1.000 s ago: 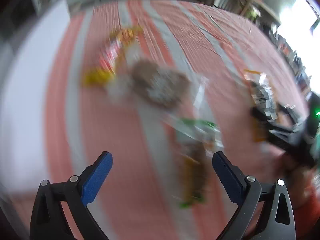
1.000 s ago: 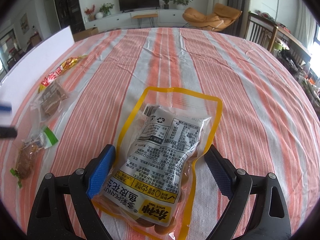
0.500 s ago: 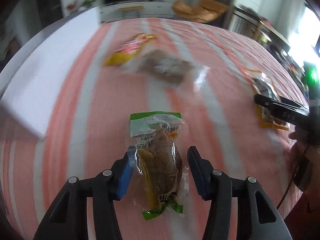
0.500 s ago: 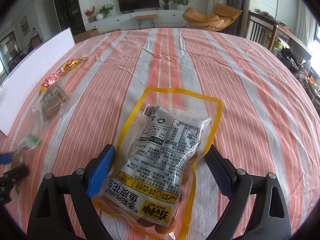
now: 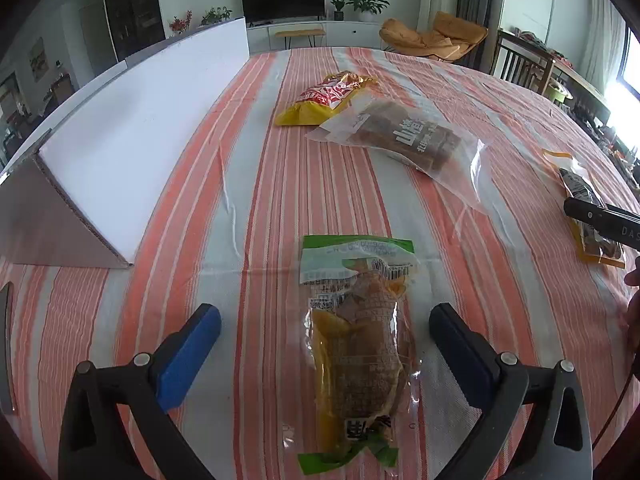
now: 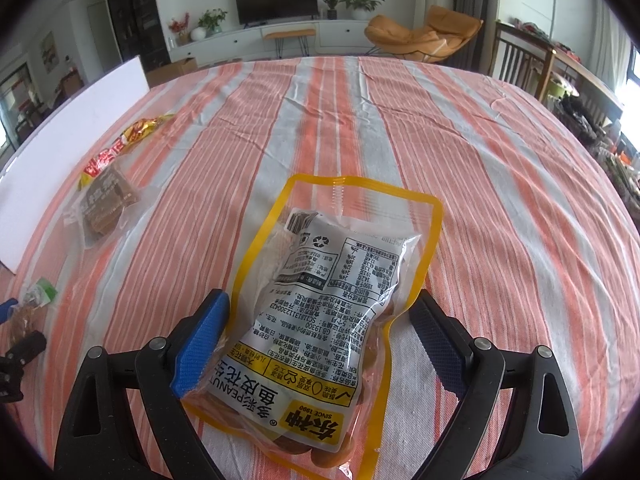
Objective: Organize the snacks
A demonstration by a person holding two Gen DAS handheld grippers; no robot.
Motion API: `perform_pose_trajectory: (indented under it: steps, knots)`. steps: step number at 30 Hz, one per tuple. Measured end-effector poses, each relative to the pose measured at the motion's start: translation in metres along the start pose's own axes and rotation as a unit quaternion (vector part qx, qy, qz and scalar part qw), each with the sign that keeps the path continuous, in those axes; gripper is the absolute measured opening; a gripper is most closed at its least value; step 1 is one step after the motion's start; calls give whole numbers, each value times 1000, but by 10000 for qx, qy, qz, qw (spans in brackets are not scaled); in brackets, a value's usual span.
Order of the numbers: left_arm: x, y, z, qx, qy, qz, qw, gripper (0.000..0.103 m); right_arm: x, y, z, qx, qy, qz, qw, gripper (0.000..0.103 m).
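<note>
Striped orange-and-grey tablecloth [image 5: 340, 184] covers the whole table; living room behind, TV on a low white cabinet at 12 o'clock.

My left gripper [image 5: 325, 322] is spread wide, gripping nothing. Green-edged vacuum pack [image 5: 356, 344] with a brown meaty piece lies flat between the blue pads, long axis running 12 to 6. It sits nearer the right pad; clear cloth shows on both sides, so no contact that I can see. White foam board [image 5: 132, 136] stands at 10 o'clock from the left gripper. Red-and-yellow snack bag [image 5: 324, 98] and clear pouch of brown slabs [image 5: 404, 136] lie at 12 to 1 o'clock, well apart from the tool, the pouch's corner overlapping the bag.

My right gripper [image 6: 322, 314] is also spread, clamping nothing. Yellow-bordered peanut pack [image 6: 336, 304] lies label-back up between its fingers, tilted toward 1 o'clock. Left pad [image 6: 202, 340] is touching or just beside the pack's yellow edge; right pad stands apart from it. At 9 o'clock in this view the green-edged pack and the left tool's tips show at the frame edge.
</note>
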State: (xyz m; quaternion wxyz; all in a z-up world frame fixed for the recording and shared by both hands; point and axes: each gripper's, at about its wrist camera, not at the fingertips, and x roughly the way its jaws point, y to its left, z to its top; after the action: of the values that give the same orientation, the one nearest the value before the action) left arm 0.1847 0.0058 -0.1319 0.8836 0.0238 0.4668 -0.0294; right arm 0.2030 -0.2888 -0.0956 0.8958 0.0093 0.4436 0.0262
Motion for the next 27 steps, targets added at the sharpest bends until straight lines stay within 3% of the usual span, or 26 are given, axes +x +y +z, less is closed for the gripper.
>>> perform_pose_trajectory:
  steps: [27]
  knots:
    - [1,-1,0,19,-2,-7,10000,103,1,3,-1,-34,24,-80,10000,93]
